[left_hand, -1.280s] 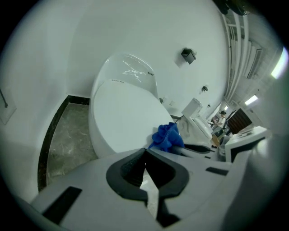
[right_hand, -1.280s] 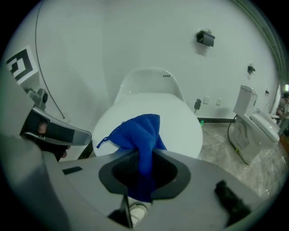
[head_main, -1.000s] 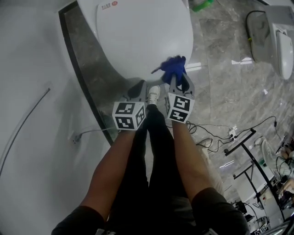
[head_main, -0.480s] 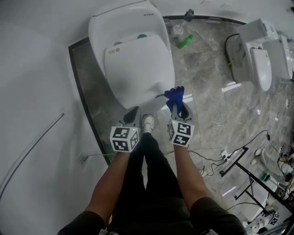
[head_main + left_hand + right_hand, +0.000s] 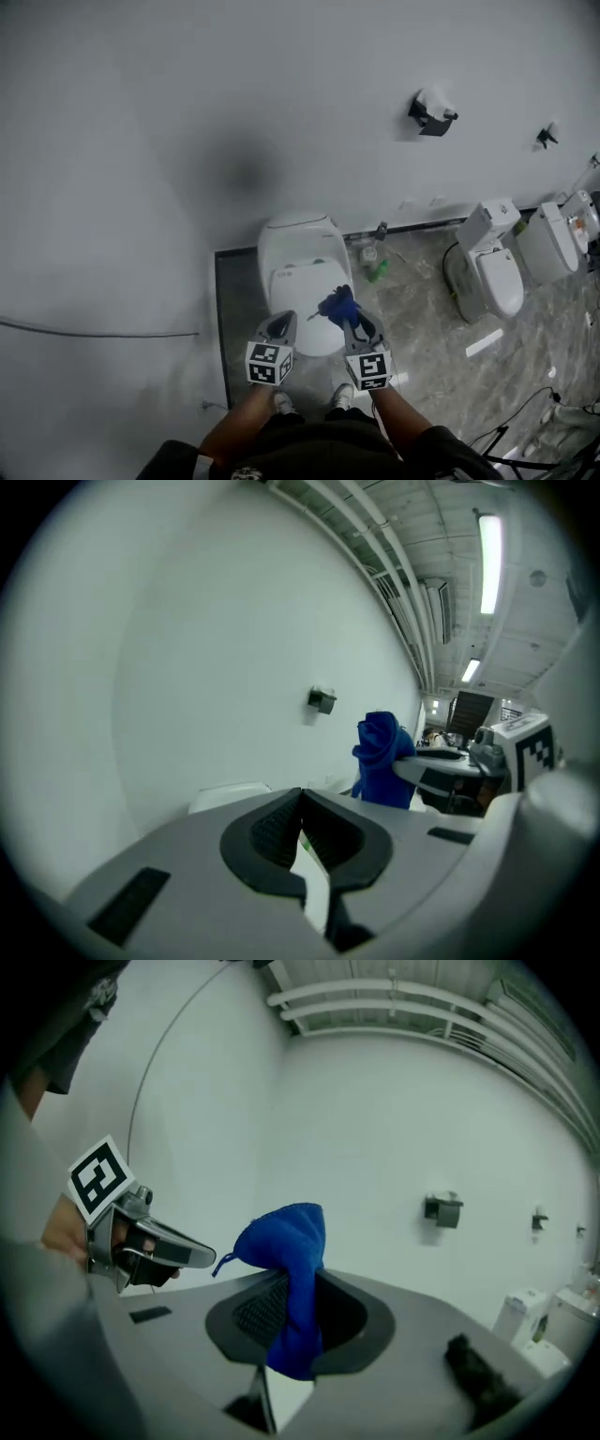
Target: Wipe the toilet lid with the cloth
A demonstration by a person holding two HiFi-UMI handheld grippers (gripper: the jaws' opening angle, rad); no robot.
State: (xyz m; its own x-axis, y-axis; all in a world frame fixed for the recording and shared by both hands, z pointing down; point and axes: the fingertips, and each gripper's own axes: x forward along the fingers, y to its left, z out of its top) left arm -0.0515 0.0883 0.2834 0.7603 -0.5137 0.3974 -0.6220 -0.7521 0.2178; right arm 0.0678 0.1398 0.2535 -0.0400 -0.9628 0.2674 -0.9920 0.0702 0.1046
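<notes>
White wall [image 5: 187, 141] is faced; cloth [image 5: 337, 306] clamped by right gripper [image 5: 347, 319] was lifted off toilet lid [image 5: 302, 292], left gripper [image 5: 281, 325] clenched empty; wiping seemingly done.

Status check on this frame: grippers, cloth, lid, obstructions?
Left gripper shut, empty. Right gripper shut on blue cloth, held off toilet lid. Green bottle on floor beside toilet, not in the way.

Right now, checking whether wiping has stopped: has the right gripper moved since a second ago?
Yes. The right gripper, shut on the cloth, has risen away from the toilet lid.
</notes>
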